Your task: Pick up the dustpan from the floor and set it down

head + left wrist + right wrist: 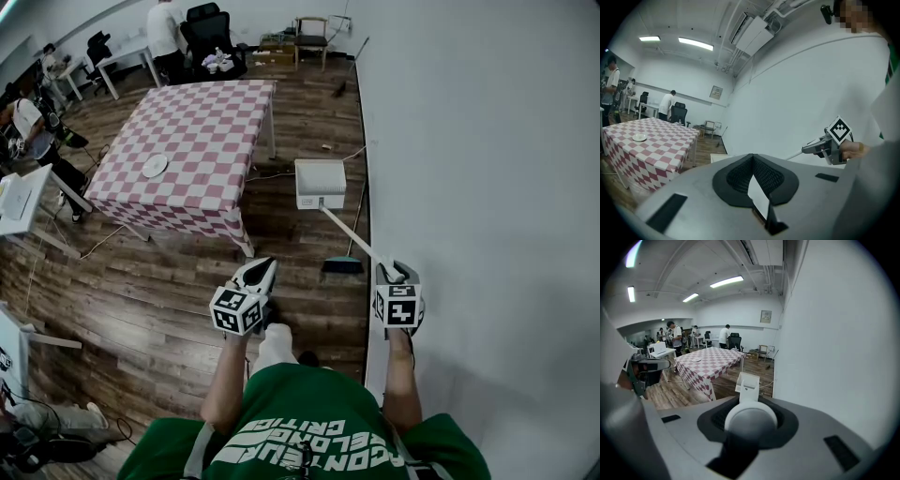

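A white dustpan point(320, 183) with a long white handle point(352, 236) is out ahead of me by the wall. My right gripper point(392, 272) is shut on the handle's near end. In the right gripper view the handle's round end point(750, 420) fills the gap between the pads, and the pan point(749, 382) shows beyond it. Whether the pan touches the floor I cannot tell. My left gripper point(262, 267) is held beside it to the left, jaws together with nothing in them. The left gripper view shows its tips point(752, 157) meeting, and the right gripper point(813, 147) to the right.
A white wall point(487, 169) runs along the right. A broom with a teal head point(342, 265) stands against it. A table with a pink checked cloth point(187, 150) and a plate point(155, 166) is ahead left. Desks, chairs and people are at the back.
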A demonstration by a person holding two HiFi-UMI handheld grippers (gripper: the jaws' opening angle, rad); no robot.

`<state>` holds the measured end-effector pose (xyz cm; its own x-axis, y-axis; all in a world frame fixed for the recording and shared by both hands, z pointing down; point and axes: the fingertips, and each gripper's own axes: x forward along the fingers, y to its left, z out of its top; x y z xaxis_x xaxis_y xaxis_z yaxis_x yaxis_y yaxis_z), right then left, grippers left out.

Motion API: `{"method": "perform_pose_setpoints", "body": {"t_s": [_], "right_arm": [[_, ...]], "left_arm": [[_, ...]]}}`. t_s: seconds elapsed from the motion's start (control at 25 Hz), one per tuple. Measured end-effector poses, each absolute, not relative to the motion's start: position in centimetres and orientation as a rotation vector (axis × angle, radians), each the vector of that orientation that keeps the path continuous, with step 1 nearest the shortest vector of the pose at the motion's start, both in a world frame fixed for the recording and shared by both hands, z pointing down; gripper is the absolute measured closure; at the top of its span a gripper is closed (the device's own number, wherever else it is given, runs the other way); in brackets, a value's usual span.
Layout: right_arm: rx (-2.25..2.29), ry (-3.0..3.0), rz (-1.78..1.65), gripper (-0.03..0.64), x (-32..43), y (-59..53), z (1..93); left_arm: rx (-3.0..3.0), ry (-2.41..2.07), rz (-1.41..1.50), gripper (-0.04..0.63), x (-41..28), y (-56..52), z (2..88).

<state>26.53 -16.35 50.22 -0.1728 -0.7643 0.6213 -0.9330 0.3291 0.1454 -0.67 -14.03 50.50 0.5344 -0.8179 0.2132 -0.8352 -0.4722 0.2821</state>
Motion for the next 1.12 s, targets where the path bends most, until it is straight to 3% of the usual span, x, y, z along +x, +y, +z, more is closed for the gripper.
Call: {"method": "perform_pose_setpoints", "body": {"t_s": [1.12], "right_arm": [[1.419,-1.833,0.526,0.505,28.5,-9.0,59.5]], "left_arm": [[2.428,-1.243,0.098,0.592,1.2,-8.5,53.3]]}}
